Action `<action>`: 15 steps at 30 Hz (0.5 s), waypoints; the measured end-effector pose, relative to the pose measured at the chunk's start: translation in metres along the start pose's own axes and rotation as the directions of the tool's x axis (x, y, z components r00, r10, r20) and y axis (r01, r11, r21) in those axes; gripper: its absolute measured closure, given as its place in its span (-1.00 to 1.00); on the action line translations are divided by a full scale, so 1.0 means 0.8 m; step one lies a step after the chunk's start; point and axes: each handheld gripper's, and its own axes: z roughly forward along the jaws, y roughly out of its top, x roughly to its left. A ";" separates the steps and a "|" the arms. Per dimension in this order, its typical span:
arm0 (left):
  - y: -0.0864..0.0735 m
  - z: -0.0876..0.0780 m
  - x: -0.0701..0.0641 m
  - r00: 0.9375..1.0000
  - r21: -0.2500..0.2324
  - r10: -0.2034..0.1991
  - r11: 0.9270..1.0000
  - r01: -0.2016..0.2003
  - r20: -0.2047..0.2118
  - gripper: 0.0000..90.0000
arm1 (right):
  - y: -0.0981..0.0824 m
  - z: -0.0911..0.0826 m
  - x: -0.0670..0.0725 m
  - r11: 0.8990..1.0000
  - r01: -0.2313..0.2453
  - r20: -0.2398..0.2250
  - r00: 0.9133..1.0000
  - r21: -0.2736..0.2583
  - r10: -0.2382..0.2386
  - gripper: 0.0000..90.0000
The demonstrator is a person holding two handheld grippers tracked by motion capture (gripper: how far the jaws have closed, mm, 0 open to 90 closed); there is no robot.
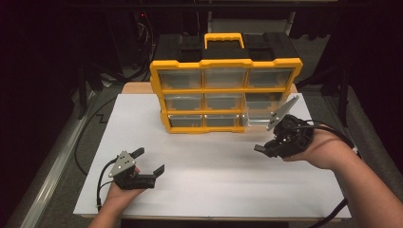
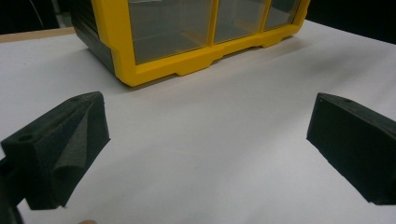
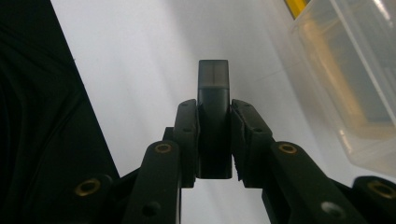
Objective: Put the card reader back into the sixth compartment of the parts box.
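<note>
A dark room surrounds a table (image 1: 142, 90) covered by a white sheet (image 1: 209, 175). At the far middle of the sheet stands a yellow organizer (image 1: 225, 95) with a handle (image 1: 224, 39) on top and three rows of clear drawers. Its bottom right drawer (image 1: 256, 118) is pulled partway out toward the person (the right gripper view shows its clear wall at the upper right).

The right gripper (image 1: 260, 148) hangs just in front of the organizer's right end, beside that open drawer and above the sheet, pointing left. Its jaws are pressed onto a small dark block (image 3: 214, 116), which stands between the pads and sticks out past their tips in the right gripper view.

The left gripper (image 1: 149, 161) sits well in front of the organizer's left end, low over the sheet, in the person's left hand (image 1: 119, 190). Its jaws are spread wide with bare sheet between them, and the organizer's bottom corner lies ahead of them in the left gripper view.
</note>
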 end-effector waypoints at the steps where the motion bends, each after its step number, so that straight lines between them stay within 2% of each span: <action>1: 0.000 0.000 0.000 1.000 0.001 0.001 1.000 -0.001 0.002 -1.00 | 0.001 -0.002 0.000 1.000 -0.001 -0.003 1.000 -0.004 0.001 0.65; 15: 0.000 0.000 -0.002 1.000 0.001 0.004 1.000 -0.004 0.007 -1.00 | 0.009 -0.021 -0.006 1.000 0.006 0.004 1.000 -0.003 -0.006 0.65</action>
